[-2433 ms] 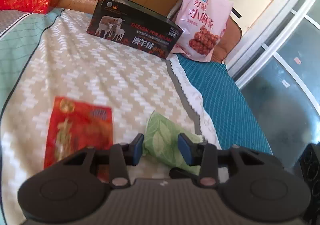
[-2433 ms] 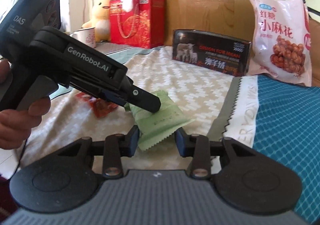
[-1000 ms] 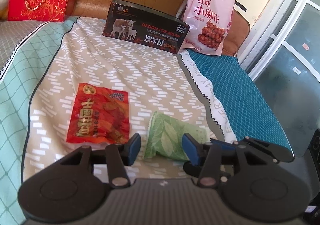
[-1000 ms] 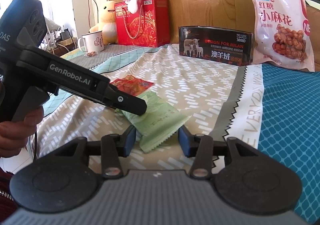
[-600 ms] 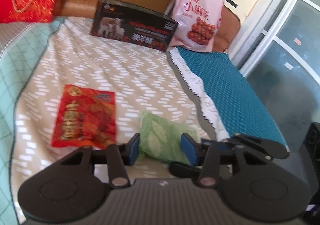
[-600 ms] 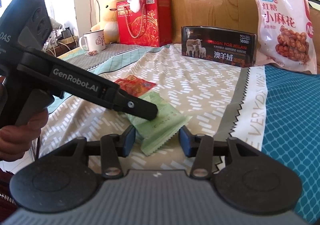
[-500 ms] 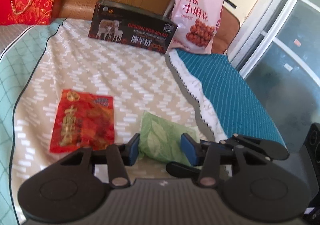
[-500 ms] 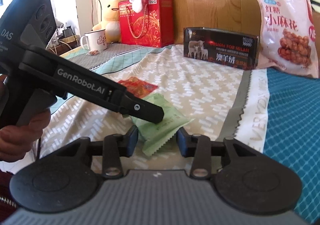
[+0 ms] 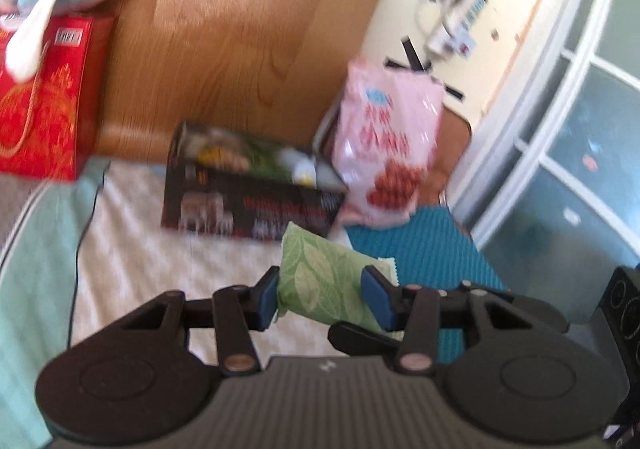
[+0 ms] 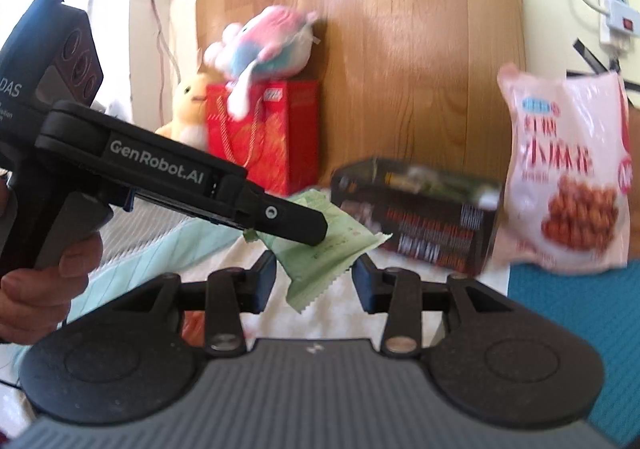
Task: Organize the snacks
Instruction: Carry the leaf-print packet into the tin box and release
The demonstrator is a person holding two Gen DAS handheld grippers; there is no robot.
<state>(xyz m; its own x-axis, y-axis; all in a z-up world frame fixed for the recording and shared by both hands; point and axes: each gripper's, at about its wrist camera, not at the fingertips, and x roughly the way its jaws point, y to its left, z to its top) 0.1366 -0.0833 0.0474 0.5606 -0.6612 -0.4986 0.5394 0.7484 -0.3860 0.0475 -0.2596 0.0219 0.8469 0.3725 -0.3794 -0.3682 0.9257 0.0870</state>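
Fingers of the left gripper (image 9: 320, 299) are clamped on the green snack packet (image 9: 322, 283), one blue pad pressed against each side of it. The packet is lifted clear of the bedspread (image 9: 132, 245) and is seen just in front of the dark box (image 9: 248, 205), a bit lower in the picture. In the right wrist view the right gripper (image 10: 314, 285) is seen with the packet's crimped end (image 10: 320, 277) between its fingers; a gap shows on both sides there, so whether the pads actually bite can't be told from that view, and its tips are mostly hidden in the other. The left gripper's black body, marked GenRobot.AI, is held by a hand (image 10: 38, 289) at the left edge. Contents of the box are blurred, just something greenish and yellow inside. A pink snack bag (image 10: 568, 185) is propped right of the box, touching it or nearly. Left of the box, a red gift bag (image 10: 268, 137) is stood against the wooden headboard (image 10: 400, 61), with a plush toy (image 10: 264, 45) on top of it.
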